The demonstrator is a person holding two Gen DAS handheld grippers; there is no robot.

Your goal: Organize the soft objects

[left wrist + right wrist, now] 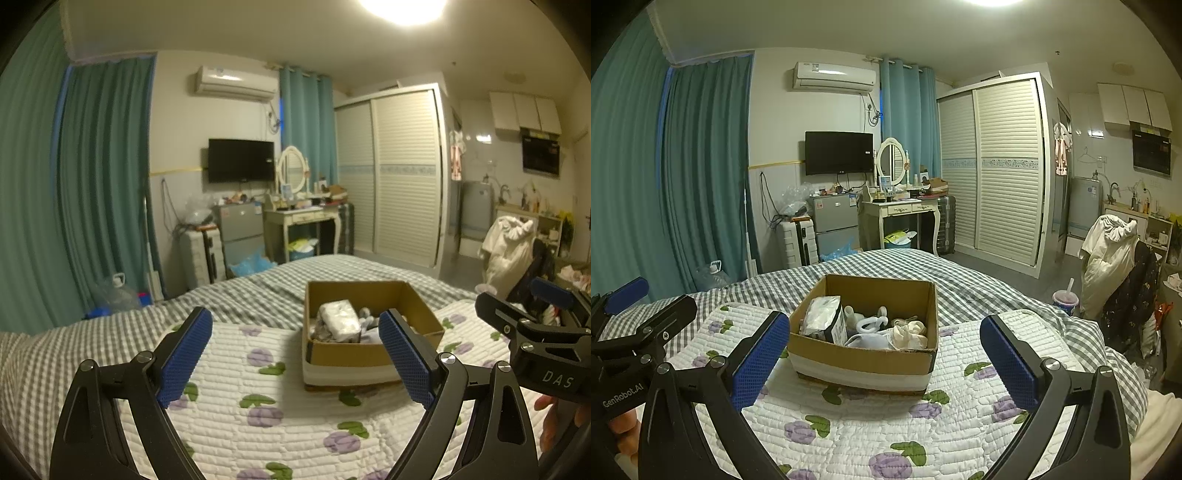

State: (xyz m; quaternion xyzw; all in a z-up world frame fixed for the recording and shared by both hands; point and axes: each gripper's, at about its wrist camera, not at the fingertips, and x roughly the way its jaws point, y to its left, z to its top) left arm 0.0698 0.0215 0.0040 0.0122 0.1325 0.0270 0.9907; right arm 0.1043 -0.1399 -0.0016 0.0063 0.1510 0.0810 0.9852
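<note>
In the left wrist view, the left gripper (pixel 295 354) fills the lower part of the frame, its two blue-padded fingers (pixel 184 356) spread wide with nothing between them, hovering above a quilted mat printed with purple flowers (pixel 258 406) that covers the near part of a bed with a grey checked cover (pixel 258 288). Right of centre, the cardboard box (pixel 347 356) rests on that mat; the right-hand pad overlaps its near right corner in the picture, though I cannot tell whether they touch. Inside lies a white plastic-wrapped packet (pixel 340 319) on other pale items too small to name. At the far right edge, the right gripper (pixel 532 325) shows only in part.

In the right wrist view, the right gripper (pixel 886 354) is likewise wide open and empty, framing the box at frame centre. There the packet leans in the box's left side, with white rounded pieces in the middle and a cream crumpled cloth (pixel 910 332) toward the right.

Judging by this, no item is in hand: the step looks like an approach or a pause between picks. The next move likely calls for lowering one gripper into the box, closing gently on a single soft item and lifting clear of the cardboard walls.
</note>
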